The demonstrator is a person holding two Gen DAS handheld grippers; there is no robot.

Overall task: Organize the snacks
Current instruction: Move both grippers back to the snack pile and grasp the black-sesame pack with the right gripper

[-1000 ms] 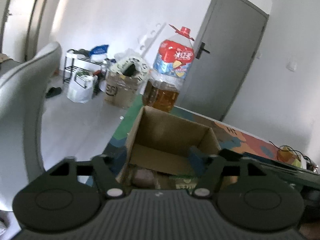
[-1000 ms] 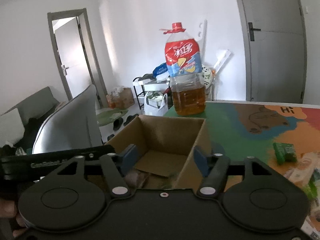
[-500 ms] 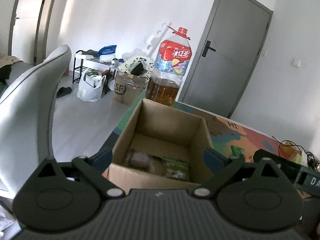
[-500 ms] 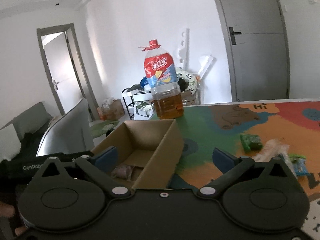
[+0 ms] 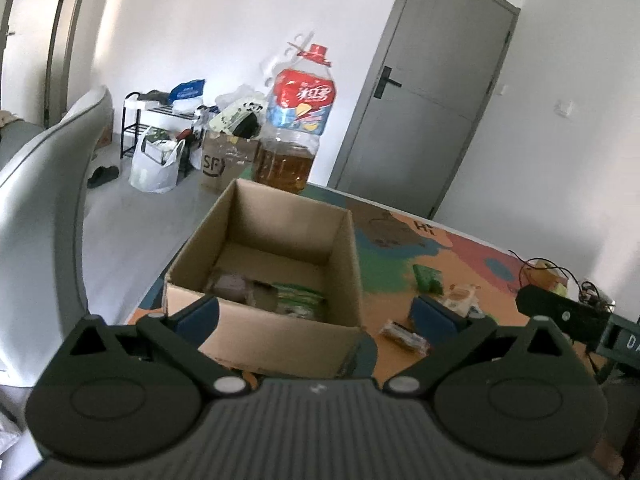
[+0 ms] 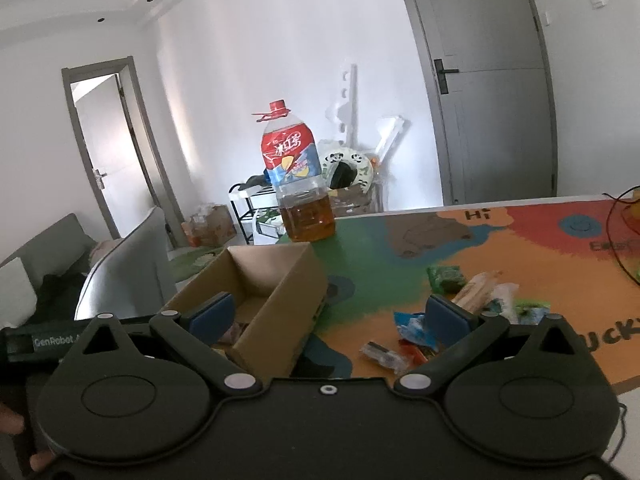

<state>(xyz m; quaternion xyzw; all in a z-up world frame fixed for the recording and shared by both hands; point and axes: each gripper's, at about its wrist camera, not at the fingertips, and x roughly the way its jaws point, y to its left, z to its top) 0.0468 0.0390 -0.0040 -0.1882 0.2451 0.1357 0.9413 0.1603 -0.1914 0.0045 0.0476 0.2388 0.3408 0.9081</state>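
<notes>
A white-walled room with grey doors surrounds a worktop [image 6: 500, 240] covered by a colourful mat. At its left end stands an open cardboard box [image 5: 272, 280] with a few snack packets [image 5: 300, 300] inside, an oil bottle [image 5: 296, 128] just behind it. The left tool [image 5: 316, 312] hangs released before the box; its jaws have just been opening, nothing gripped. The right tool [image 6: 328, 312], jaws likewise just spread and gripping nothing, straddles the box's right corner, with loose snacks [image 6: 452, 304] near its right finger.
</notes>
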